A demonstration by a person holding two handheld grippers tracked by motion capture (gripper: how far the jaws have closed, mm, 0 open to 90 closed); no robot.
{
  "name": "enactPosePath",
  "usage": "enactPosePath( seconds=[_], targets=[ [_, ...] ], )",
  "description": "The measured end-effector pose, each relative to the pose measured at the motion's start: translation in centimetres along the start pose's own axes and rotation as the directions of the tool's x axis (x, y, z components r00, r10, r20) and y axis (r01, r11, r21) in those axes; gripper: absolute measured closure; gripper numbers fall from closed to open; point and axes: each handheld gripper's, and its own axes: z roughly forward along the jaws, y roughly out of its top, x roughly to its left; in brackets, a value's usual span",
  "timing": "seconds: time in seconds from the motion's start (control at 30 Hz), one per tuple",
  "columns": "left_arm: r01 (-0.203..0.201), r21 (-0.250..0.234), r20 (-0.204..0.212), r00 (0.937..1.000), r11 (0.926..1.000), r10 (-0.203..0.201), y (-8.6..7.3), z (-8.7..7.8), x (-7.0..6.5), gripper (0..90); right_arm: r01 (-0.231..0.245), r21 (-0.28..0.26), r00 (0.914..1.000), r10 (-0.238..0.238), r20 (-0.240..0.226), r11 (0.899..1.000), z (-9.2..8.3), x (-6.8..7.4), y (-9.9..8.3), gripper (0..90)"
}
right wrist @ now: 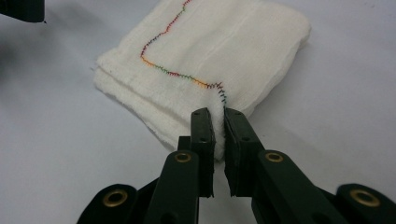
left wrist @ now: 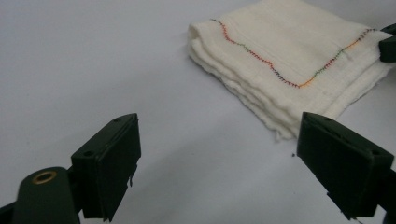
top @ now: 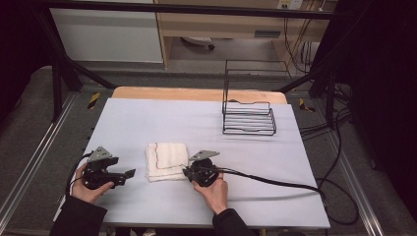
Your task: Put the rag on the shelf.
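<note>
right gripper [right wrist: 218,122] pinching folded cloth [right wrist: 201,56] corner, left gripper [left wrist: 218,154] open.

wire rack [top: 249,117] far right, open tabletop [top: 147,123]

Black wire rack [top: 249,117] on table [top: 147,118]

A table [top: 147,123] covered by a pale lilac sheet spans the middle of the high view. A folded white cloth [top: 166,161] lies on it at lower centre, and a black wire rack [top: 249,118] stands at upper right.
</note>
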Motion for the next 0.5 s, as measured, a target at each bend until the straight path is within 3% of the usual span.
enactPosePath(
  seconds=[0.2,0.5],
  targets=[
    [-0.001,-0.006,0.003,1.0000,1.0000,0.001,0.3,0.0,-0.2,14.0,0.053,0.053,0.9986,-0.053,0.005,0.997,-1.9,-0.6,0.5,83.6],
    [-0.037,-0.013,0.017,0.9992,0.9992,0.037,3.4,1.5,-1.7,18.3,0.024,0.087,0.9996,-0.023,-0.013,0.996,-3.7,-3.4,-1.4,81.8]
  ],
)
